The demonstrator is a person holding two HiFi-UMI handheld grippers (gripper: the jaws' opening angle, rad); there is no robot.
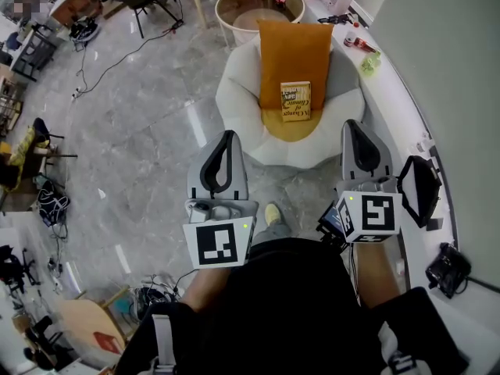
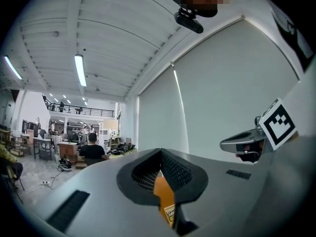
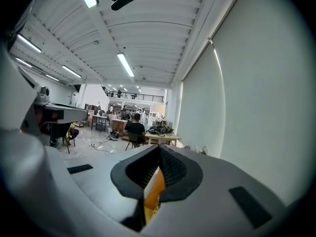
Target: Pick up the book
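A yellow book (image 1: 296, 101) lies flat on the seat of a white round armchair (image 1: 234, 92), leaning against the foot of an upright orange cushion (image 1: 294, 53). Both grippers are held level, short of the chair's front edge and apart from the book. My left gripper (image 1: 227, 134) is below and left of the book, my right gripper (image 1: 353, 124) below and right of it. Each has its jaws shut with nothing between them. In the left gripper view the book (image 2: 170, 215) and cushion (image 2: 163, 192) show through the slot under the closed tips (image 2: 160, 151). The right gripper view shows its closed tips (image 3: 159, 147) the same way.
A round glass side table (image 1: 226, 6) stands behind the chair. A curved white counter (image 1: 406, 108) with small items runs along the right, and black gear (image 1: 419, 187) sits on it near my right gripper. Cables (image 1: 109, 61) trail over the grey floor at left. My shoe (image 1: 273, 213) is before the chair.
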